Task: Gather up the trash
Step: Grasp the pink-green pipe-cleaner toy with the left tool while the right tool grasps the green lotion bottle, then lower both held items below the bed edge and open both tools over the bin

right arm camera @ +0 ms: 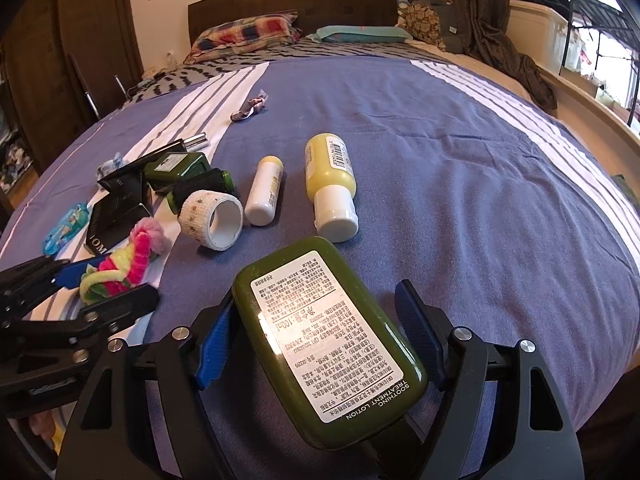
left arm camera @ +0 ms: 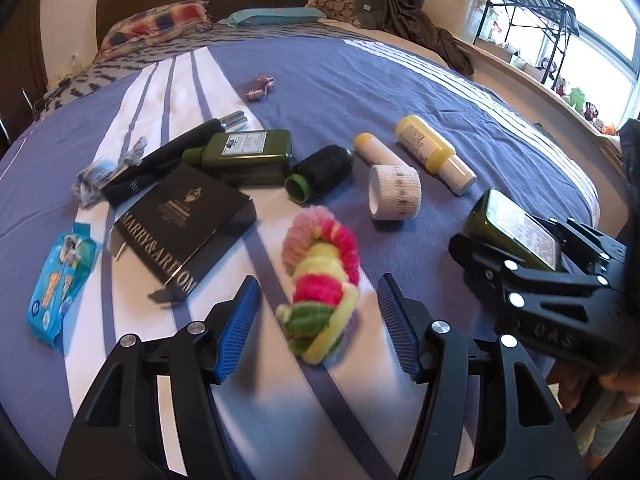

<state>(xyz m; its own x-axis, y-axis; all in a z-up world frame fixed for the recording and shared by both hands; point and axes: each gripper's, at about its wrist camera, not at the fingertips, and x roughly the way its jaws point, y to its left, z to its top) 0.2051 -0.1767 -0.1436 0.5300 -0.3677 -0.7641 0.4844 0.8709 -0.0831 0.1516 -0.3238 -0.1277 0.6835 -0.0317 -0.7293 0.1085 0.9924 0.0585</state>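
My left gripper (left arm camera: pixel 318 294) is open just above the bed, its blue pads on either side of a bundle of pink, yellow and green fuzzy hair ties (left arm camera: pixel 322 284); the bundle also shows in the right wrist view (right arm camera: pixel 124 268). My right gripper (right arm camera: pixel 320 320) is shut on a green lotion bottle (right arm camera: pixel 320 336) with a white label, held above the bedspread; the bottle shows at the right in the left wrist view (left arm camera: pixel 516 232). Loose on the bed lie a yellow bottle (left arm camera: pixel 434 152), a white tube (left arm camera: pixel 378 150), a white tape roll (left arm camera: pixel 394 192) and a blue wrapper (left arm camera: pixel 60 280).
A black box (left arm camera: pixel 184 224), a second green bottle (left arm camera: pixel 248 156), a black spool (left arm camera: pixel 320 172), a long black case (left arm camera: pixel 172 156), a grey-blue scrap (left arm camera: pixel 104 172) and a pink scrap (left arm camera: pixel 260 88) lie on the blue striped bedspread (left arm camera: pixel 360 80). Pillows and headboard stand at the back.
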